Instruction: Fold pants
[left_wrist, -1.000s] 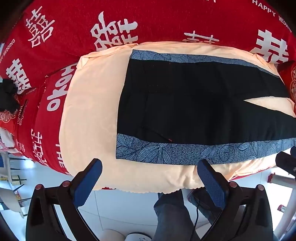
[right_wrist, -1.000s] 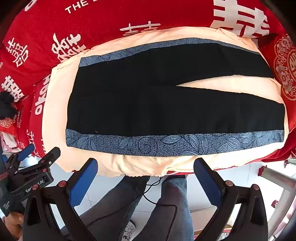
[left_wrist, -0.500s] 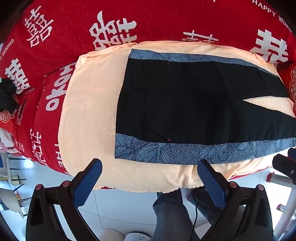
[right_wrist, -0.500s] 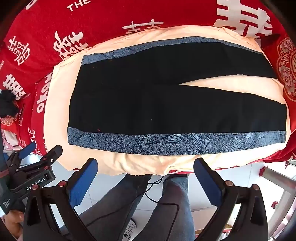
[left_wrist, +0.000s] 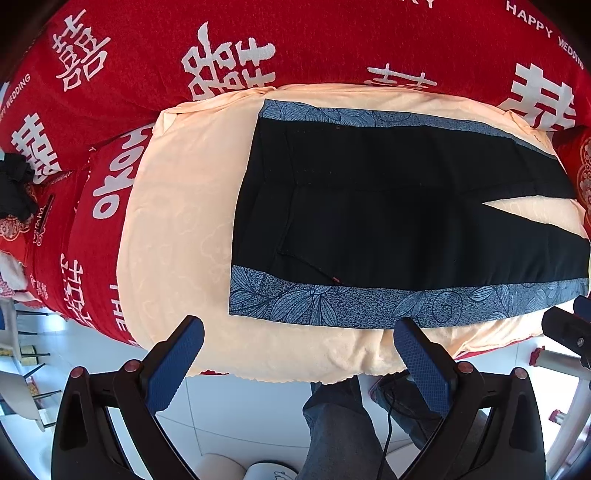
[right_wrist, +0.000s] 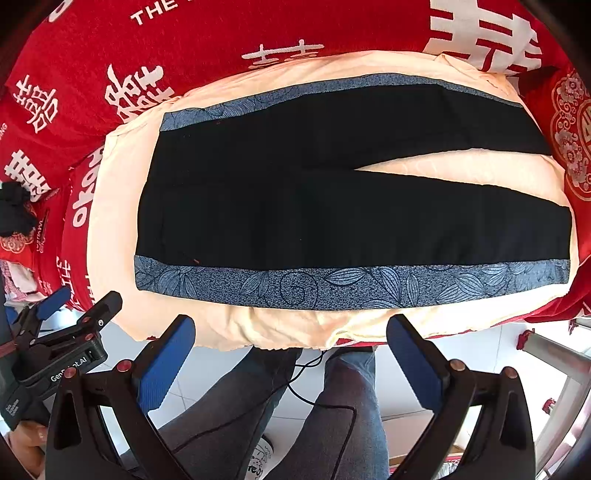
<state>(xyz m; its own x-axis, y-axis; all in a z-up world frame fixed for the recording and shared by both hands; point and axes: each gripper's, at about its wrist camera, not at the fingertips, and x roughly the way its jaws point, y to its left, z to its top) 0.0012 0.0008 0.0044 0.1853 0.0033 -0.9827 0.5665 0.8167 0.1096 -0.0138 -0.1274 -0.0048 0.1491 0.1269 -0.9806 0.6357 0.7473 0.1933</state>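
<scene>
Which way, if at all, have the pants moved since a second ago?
No: the pants keep the same place against the peach blanket and its edges.

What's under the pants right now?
The pants lie flat on a peach blanket, which shows all around them and in the gap between the legs. Beneath that is a red printed cover. Anything directly under the fabric is hidden.

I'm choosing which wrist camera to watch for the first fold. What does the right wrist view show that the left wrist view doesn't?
Only the right wrist view shows both leg ends and the whole left gripper, open. Only the left wrist view shows the wide bare peach blanket beside the waistband; the leg ends fall outside it. Both show the black pants flat and unfolded, their blue patterned side stripe, and the red bedspread.
</scene>
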